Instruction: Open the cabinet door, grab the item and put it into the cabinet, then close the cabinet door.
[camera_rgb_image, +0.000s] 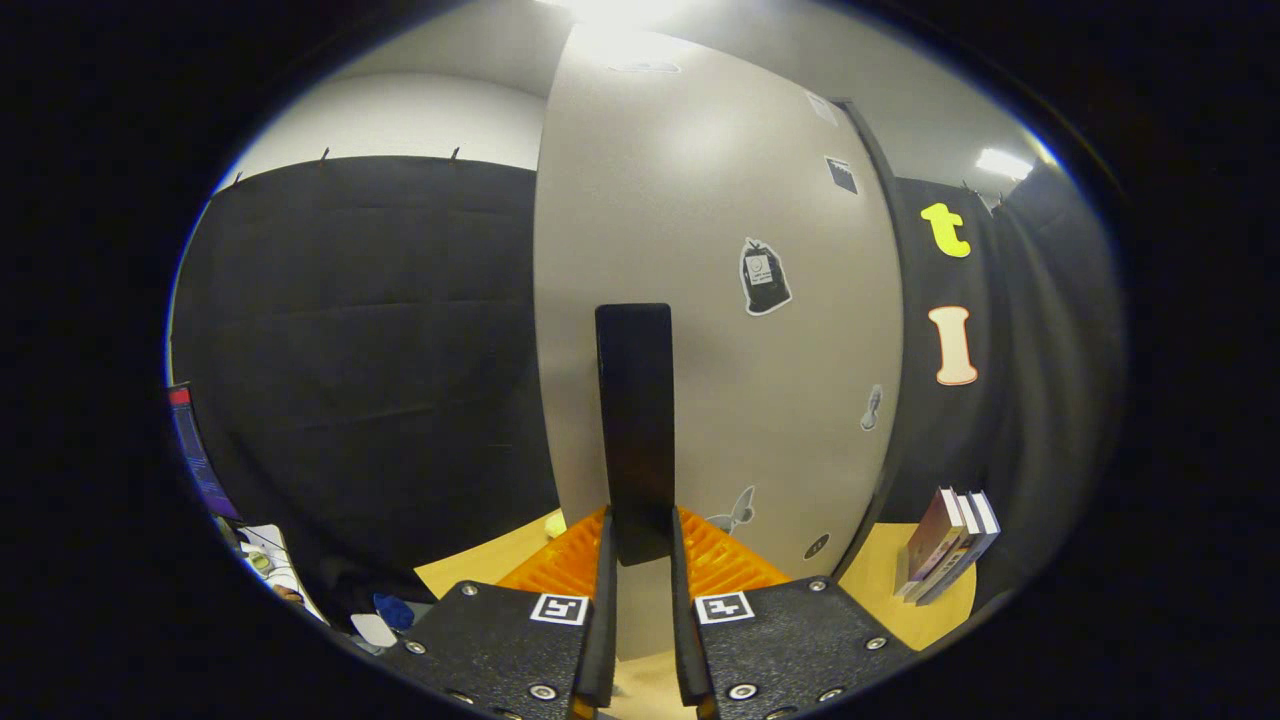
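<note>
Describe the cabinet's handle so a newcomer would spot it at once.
Find the tall pale cabinet door dotted with small stickers, standing on the wooden table. On it sits the handle, a long upright black bar. The gripper has its fingers closed on the bar's lower end. Unlike the flat little stickers, the handle is big, plain and dark.

The gripper (640, 545) has both fingers closed on the dark upright handle (634, 420) of the pale door (700, 300), apparently pressing it. Stickers dot the door. Books (945, 545) stand on the wooden table (890, 590), far right.
</note>
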